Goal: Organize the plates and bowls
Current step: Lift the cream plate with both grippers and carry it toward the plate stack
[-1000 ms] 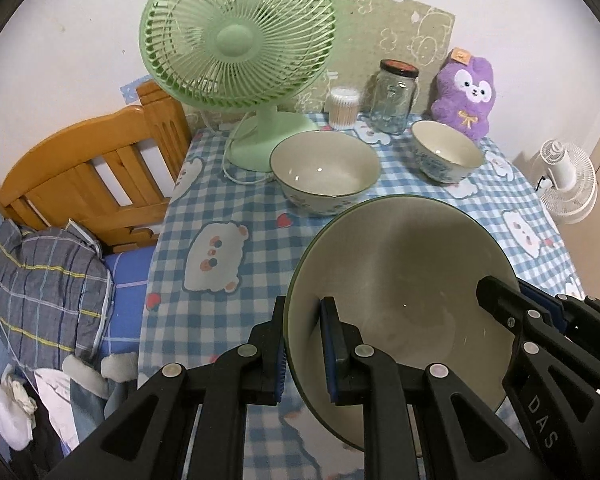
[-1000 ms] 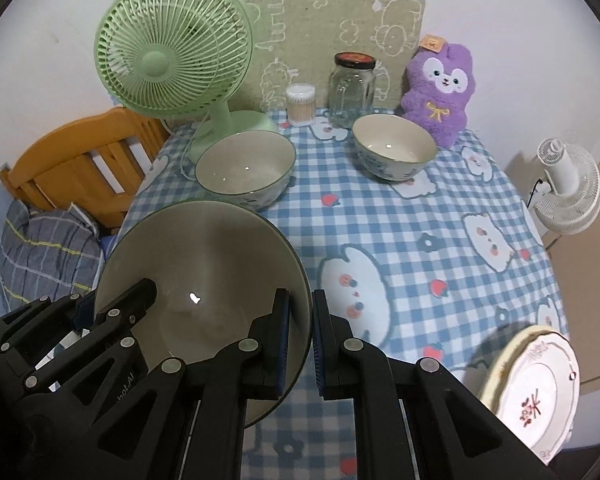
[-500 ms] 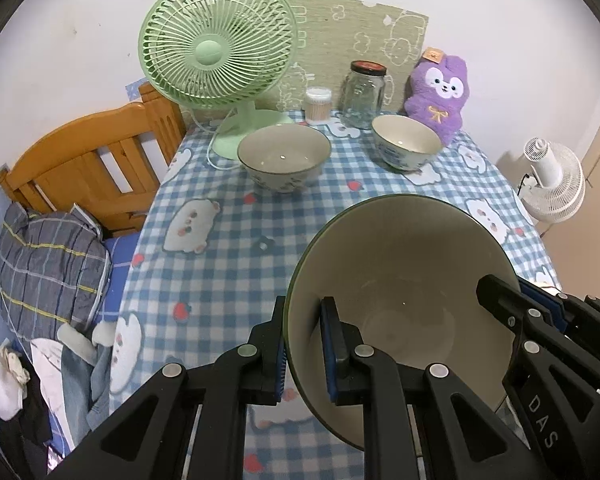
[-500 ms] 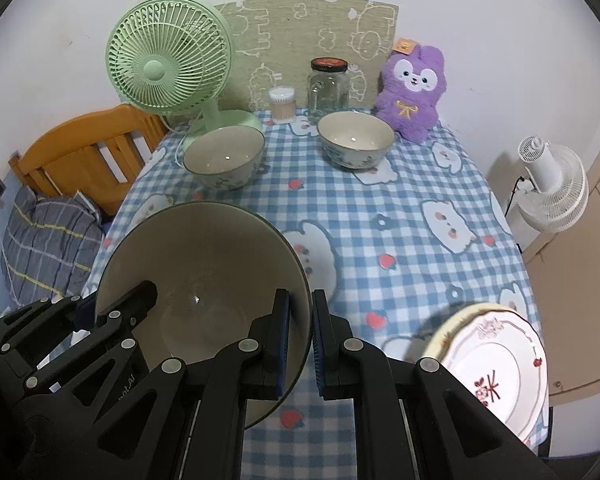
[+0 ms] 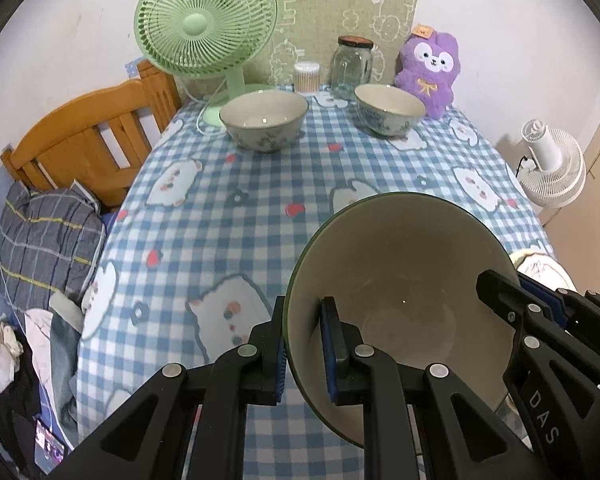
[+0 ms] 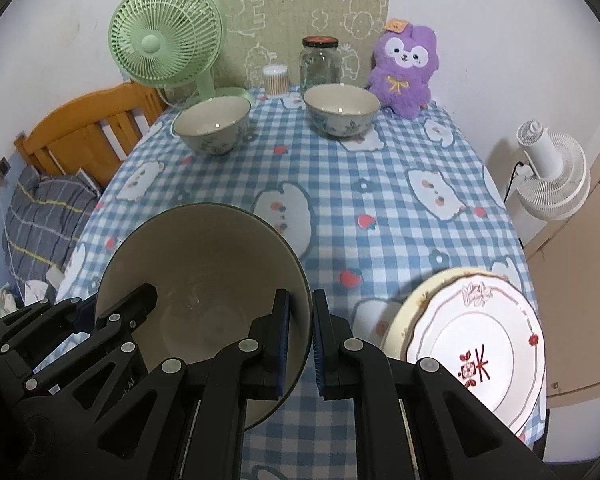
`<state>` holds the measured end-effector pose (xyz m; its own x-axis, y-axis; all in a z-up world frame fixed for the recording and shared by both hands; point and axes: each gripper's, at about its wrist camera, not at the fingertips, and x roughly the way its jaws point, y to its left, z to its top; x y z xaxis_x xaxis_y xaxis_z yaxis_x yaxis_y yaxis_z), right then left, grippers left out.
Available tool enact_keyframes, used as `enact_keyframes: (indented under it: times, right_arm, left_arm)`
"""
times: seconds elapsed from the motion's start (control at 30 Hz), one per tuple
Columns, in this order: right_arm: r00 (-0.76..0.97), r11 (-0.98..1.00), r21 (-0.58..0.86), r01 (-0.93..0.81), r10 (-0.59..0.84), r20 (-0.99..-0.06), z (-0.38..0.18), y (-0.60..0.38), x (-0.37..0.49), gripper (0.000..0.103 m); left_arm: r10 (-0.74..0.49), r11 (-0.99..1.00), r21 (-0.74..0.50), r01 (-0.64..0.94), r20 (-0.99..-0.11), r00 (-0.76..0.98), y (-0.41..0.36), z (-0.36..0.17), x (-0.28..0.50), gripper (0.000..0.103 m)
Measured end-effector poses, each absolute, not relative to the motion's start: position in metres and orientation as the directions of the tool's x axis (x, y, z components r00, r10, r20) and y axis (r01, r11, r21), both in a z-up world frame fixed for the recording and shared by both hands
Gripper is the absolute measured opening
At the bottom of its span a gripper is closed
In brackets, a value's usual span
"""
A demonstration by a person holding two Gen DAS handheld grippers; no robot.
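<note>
A large cream bowl with a dark green rim (image 5: 400, 272) hangs tilted over the near part of the checked table, and I hold it from both sides. My left gripper (image 5: 304, 316) is shut on its left rim, one pad inside and one outside. The right gripper (image 6: 301, 308) is shut on the opposite rim of the same bowl (image 6: 204, 264). Two smaller patterned bowls stand apart at the far end: one on the left (image 6: 212, 124) and one on the right (image 6: 342, 114). A stack of flowered plates (image 6: 472, 352) lies at the near right corner.
Along the back wall stand a green desk fan (image 6: 164, 44), a tub of cotton swabs (image 6: 276, 78), a glass jar (image 6: 320, 62) and a purple plush toy (image 6: 404, 68). A wooden bed frame (image 5: 88, 128) borders the table's left, and a white floor fan (image 6: 552, 172) stands to its right.
Both grippers have drawn back toward the table's near edge with the large bowl still gripped. The far bowls look smaller, and the plate stack has come fully into the right wrist view.
</note>
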<state>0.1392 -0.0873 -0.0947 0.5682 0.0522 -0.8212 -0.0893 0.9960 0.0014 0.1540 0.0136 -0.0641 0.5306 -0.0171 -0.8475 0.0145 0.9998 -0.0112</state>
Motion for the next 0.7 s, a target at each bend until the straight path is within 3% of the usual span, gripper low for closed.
enact_keyframes:
  times: [0.7]
  right_arm:
    - [0.513, 0.998, 0.029, -0.054, 0.052, -0.857, -0.145, -0.115, 0.131, 0.013]
  left_arm:
    - [-0.021, 0.999, -0.003, 0.037, -0.876, 0.481, -0.014, -0.112, 0.137, 0.012]
